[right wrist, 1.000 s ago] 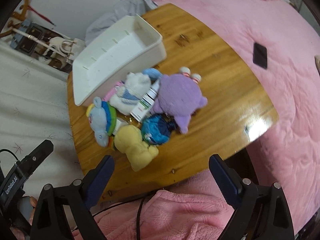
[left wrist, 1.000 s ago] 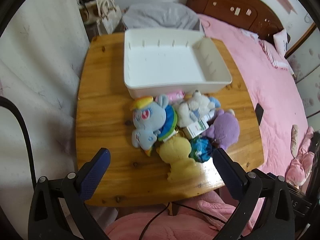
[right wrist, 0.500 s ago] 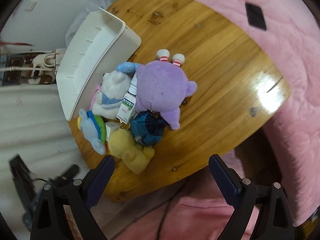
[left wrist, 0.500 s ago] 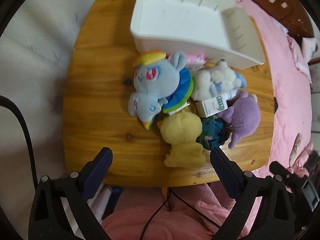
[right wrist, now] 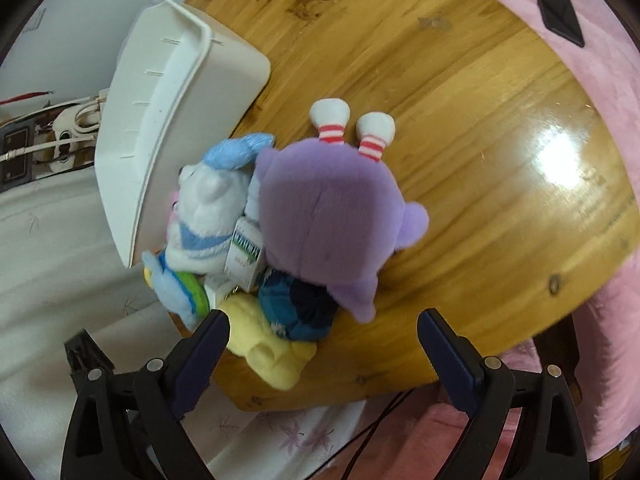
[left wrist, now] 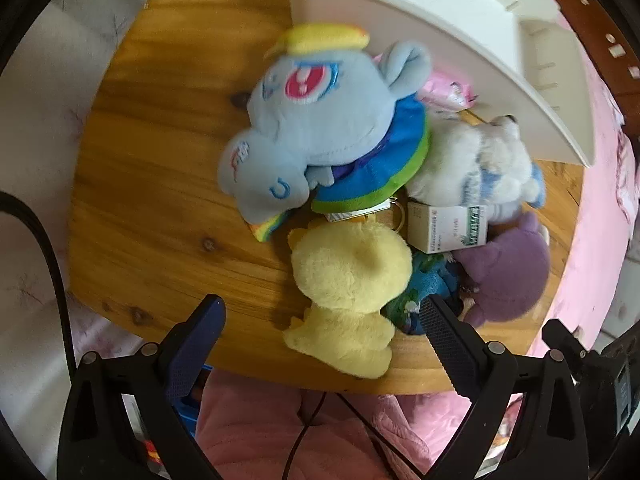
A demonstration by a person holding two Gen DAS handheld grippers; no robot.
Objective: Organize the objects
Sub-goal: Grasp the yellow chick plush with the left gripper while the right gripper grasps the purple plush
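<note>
A pile of soft toys lies on the wooden table (left wrist: 152, 184) against a white bin (left wrist: 440, 20). In it are a blue pony plush (left wrist: 320, 120), a yellow plush (left wrist: 348, 272), a white plush (left wrist: 472, 164), a small green-and-white box (left wrist: 448, 228), a dark blue round plush (left wrist: 432, 280) and a purple plush (left wrist: 508, 268). My left gripper (left wrist: 320, 304) hangs open just above the yellow plush, touching nothing. My right gripper (right wrist: 323, 314) is open over the purple plush (right wrist: 324, 216) and the dark blue round plush (right wrist: 300, 304), gripping neither.
The white bin (right wrist: 160, 120) shows nothing inside where I can see it. A pink packet (left wrist: 444, 88) is wedged between the pony and the bin. A pink bed with a black flat object (right wrist: 556, 8) borders the table. Pink clothing and a cable lie below the table's near edge.
Both grippers have come down toward the pile, so the toys fill much more of each view. Their jaws stay wide apart. The toys have not moved.
</note>
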